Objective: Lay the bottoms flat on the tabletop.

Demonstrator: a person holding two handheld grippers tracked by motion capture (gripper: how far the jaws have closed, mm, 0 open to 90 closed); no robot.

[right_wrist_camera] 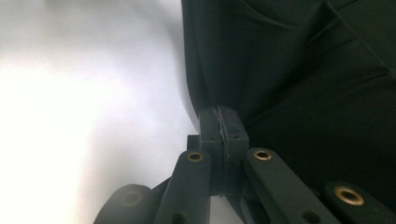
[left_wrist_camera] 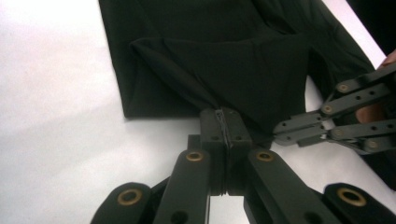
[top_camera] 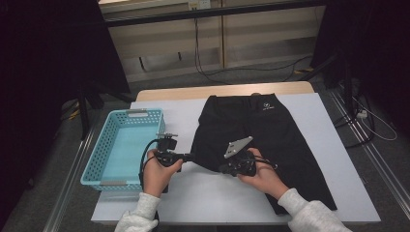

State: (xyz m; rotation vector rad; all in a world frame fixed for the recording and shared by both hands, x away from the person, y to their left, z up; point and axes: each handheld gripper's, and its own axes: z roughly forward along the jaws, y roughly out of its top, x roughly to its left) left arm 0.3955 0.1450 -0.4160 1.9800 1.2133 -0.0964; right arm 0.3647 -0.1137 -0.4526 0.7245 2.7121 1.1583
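Lying flat on the white surface (top_camera: 203, 193), the black shorts (top_camera: 261, 125) have their near leg hem pinched by both tools. The left hand-held gripper (left_wrist_camera: 223, 122) is clamped on the hem's corner, and the right hand-held gripper (right_wrist_camera: 222, 122) is clamped on the hem just beside it, near a turquoise basket (top_camera: 96, 159).

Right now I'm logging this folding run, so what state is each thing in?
black shorts: spread flat on the white sheet, left leg hem pinched and pulled into a fold.
blue basket: upright beside the shorts, nothing in it.
left hand-held gripper: shut on the hem.
right hand-held gripper: shut on the shorts' edge.
white sheet: lying flat over the table.
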